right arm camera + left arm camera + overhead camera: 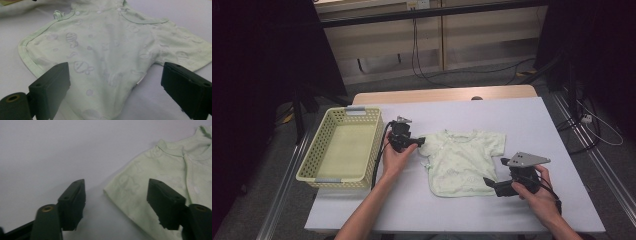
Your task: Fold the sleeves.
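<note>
Around the work area

A pale yellow plastic basket stands on the left part of the white tabletop. Behind the tabletop, black cables lie on the grey floor before a wooden cabinet.

The black left gripper points toward three o'clock, jaws parted; the black right gripper points toward nine o'clock, jaws wide.
</note>
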Available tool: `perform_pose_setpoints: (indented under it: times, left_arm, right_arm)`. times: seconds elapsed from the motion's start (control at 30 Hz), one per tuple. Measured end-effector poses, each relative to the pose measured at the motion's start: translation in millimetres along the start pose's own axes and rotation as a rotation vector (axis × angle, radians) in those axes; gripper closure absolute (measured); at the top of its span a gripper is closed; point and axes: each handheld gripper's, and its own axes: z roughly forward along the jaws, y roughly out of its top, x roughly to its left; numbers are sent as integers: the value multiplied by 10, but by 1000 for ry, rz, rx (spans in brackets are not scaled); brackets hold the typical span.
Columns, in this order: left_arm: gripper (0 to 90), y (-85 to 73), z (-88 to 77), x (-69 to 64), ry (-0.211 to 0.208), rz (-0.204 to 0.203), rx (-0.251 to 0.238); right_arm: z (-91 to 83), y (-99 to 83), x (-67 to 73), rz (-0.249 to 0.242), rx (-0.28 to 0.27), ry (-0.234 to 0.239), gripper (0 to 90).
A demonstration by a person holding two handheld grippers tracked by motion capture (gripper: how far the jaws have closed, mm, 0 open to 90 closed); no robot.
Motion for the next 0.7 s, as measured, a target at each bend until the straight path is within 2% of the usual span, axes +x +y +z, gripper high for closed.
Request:
perform_pose_setpoints:
  times: [0.13, 0.27, 0.3, 0.43, 0.53, 0.63, 0.7]
  left_arm:
    - [550, -11, -2, 20, 6, -12, -11]
    - [608, -26, 20, 6, 12, -8, -7]
    - [615, -30, 30, 1, 6, -1, 2]
    - [628, -37, 48, -48, 32, 50, 11]
    - [743, -47, 59, -94, 7, 67, 7]
    - [839, -51, 62, -92, -17, 52, 6]
    - [851, -67, 66, -88, -29, 15, -15]
  right_arm:
    - [3, 0, -1, -1, 2, -1, 84]
    - [1, -1, 0, -2, 1, 0, 84]
    - [1, -1, 0, -3, 1, 0, 84]
    - [-3, -1, 0, -2, 3, 0, 84]
    - [-2, -3, 0, -2, 2, 1, 84]
    - [3, -2, 4, -6, 4, 2, 84]
    - [5, -2, 6, -6, 9, 2, 84]
